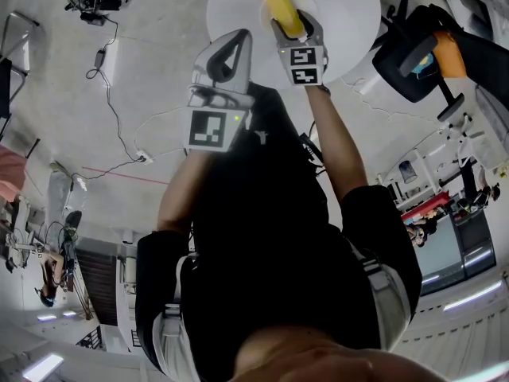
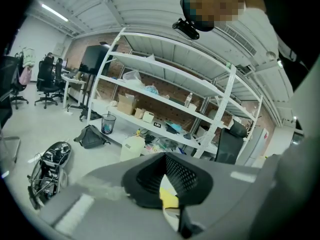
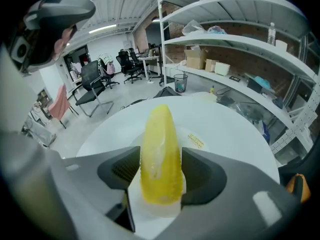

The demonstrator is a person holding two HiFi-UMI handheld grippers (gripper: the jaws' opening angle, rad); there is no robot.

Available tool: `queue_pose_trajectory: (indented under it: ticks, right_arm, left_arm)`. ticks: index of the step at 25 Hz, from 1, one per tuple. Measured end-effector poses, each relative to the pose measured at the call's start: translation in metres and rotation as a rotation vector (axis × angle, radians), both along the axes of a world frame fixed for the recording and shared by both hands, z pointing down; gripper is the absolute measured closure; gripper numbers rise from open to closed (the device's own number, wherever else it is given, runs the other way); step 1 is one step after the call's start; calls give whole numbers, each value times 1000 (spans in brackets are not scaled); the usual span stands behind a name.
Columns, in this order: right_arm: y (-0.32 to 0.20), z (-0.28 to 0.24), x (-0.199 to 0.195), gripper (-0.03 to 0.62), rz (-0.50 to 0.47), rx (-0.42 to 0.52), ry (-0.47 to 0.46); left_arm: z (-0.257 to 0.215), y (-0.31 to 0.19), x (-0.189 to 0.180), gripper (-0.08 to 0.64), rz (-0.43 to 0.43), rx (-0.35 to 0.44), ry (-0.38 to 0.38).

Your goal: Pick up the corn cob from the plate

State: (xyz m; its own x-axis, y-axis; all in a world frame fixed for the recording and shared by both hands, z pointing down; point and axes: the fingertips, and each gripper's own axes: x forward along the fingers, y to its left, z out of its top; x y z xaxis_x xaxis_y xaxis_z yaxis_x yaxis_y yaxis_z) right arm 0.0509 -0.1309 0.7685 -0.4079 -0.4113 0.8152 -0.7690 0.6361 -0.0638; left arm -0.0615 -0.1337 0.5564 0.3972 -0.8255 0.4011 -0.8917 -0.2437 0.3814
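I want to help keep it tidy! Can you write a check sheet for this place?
Surface: round white table.
Job's things: corn lies on the plate.
Clutter: nothing seen.
Grippers: right gripper has its jaws apart, one each side of the corn; left gripper has its jaws together, empty.
Cables: cables on the floor.
Surroundings: shelves, chair.

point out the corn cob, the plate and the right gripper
corn cob [image 3: 160,156], right gripper view, middle of cob
plate [image 3: 159,209], right gripper view, bare near rim
right gripper [image 1: 294,24], head view, midway between its fingers
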Motion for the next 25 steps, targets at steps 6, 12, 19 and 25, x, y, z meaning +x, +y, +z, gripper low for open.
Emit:
queue_pose_trajectory:
  ticks: [6,12,19,25]
  right_arm:
    - [-2,5,-1,322,4,-7,2]
    - [-1,4,1,322,6,-6,2]
    - [-2,7,-3,319,2,-4,4]
    - [3,17,5,321,10,-23,24]
  left_arm:
    - [9,-8,1,557,-14,-5,9]
    - [10,-17,2,557,-45,-4,21]
    - [13,-33,-4,557,-53,10,15]
    - [13,-37,-4,557,-58,23,21]
